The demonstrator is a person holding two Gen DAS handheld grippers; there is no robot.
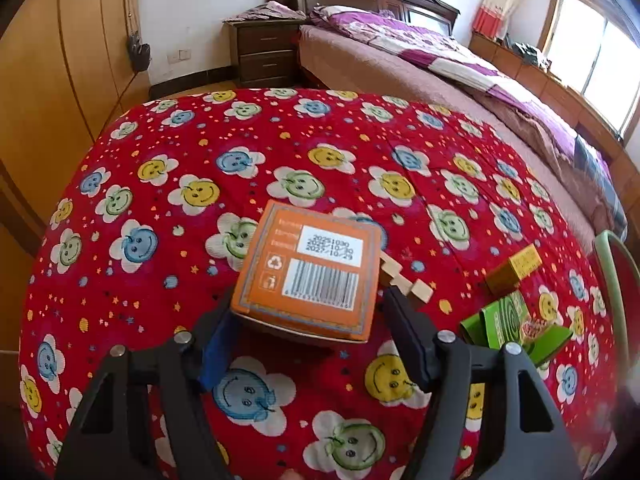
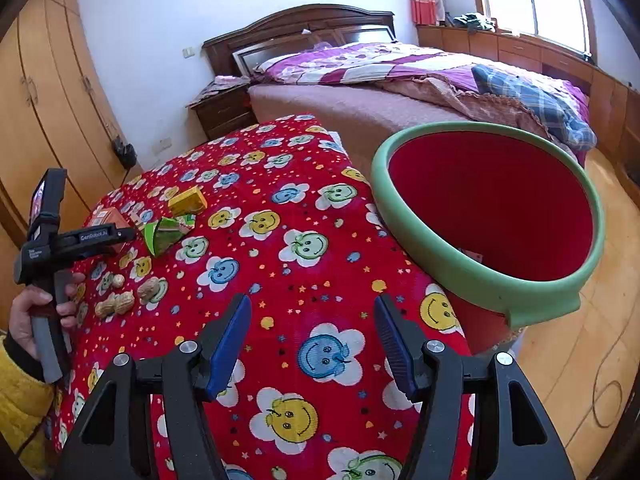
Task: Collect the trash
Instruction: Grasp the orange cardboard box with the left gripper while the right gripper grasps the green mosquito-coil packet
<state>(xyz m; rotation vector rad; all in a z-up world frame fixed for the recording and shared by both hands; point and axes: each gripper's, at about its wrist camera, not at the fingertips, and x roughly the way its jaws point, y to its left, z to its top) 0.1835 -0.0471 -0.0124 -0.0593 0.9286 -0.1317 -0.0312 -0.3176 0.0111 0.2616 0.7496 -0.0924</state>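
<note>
Lying between the spread left tongs (image 1: 308,320), the orange box (image 1: 308,268) looks free of both pads on the red smiley-cloth table (image 1: 160,152). Wooden blocks (image 1: 404,280), a green carton (image 1: 516,324), a yellow box (image 1: 516,268) and peanuts (image 2: 116,304) crowd nearby. Right tongs (image 2: 312,344) gape empty beside the red bin (image 2: 492,216), its contents unclear.

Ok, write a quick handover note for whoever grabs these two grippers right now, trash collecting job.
Left gripper: jaws open around the orange box, no firm grip visible.
Right gripper: open, empty, over the red cloth.
Red bin stands at the table's right edge; something small lies inside.
Left to bin: orange box, yellow box, torn green carton, peanut shells, small wooden pieces.
</note>
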